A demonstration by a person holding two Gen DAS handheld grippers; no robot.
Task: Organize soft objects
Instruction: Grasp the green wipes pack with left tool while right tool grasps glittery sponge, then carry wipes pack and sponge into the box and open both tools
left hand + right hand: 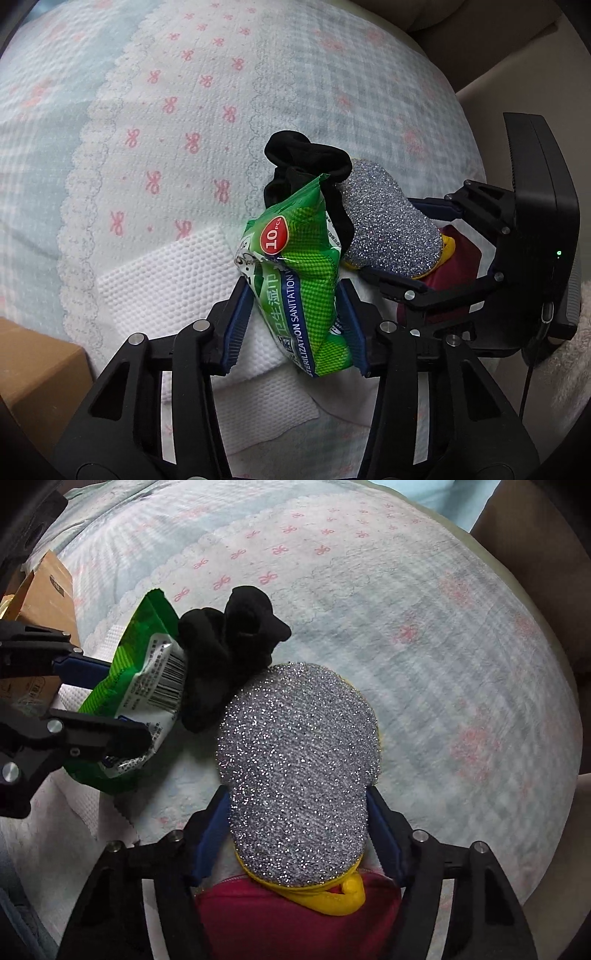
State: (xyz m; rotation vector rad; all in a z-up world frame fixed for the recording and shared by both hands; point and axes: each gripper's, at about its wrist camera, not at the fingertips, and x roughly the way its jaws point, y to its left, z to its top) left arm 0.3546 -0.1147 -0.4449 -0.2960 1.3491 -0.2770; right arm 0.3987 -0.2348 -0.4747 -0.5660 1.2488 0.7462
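A brown cardboard box point(44, 590) stood at the left edge of the bed; its contents could not be seen from either wrist view. All the soft objects lay on a quilted bedspread point(147, 110) printed with pink bows. The left gripper point(295, 317) was clamped on a green wet-wipe packet point(295, 280), its blue pads pressed against both long sides of the pack, which buckled slightly between them. The packet stood tilted over a white embossed tissue sheet point(162, 273) that lay flat on the bedspread. The right gripper point(299, 834) straddled a silver glitter scouring sponge point(299, 760) with a yellow rim, one blue pad against each side of the sponge's near end, so the sponge was grasped. The sponge rested partly on a dark red cloth item point(295, 923), which lay beneath the right gripper. A crumpled black sock point(232, 642) lay between the packet and the sponge, touching both. In the left wrist view the right gripper appeared just beside the packet, to its right. The two grippers worked close together with little room between them. Open bedspread extended beyond the sock and to the right of the sponge, as far as the rounded mattress edge, where beige upholstery point(535, 554) began.
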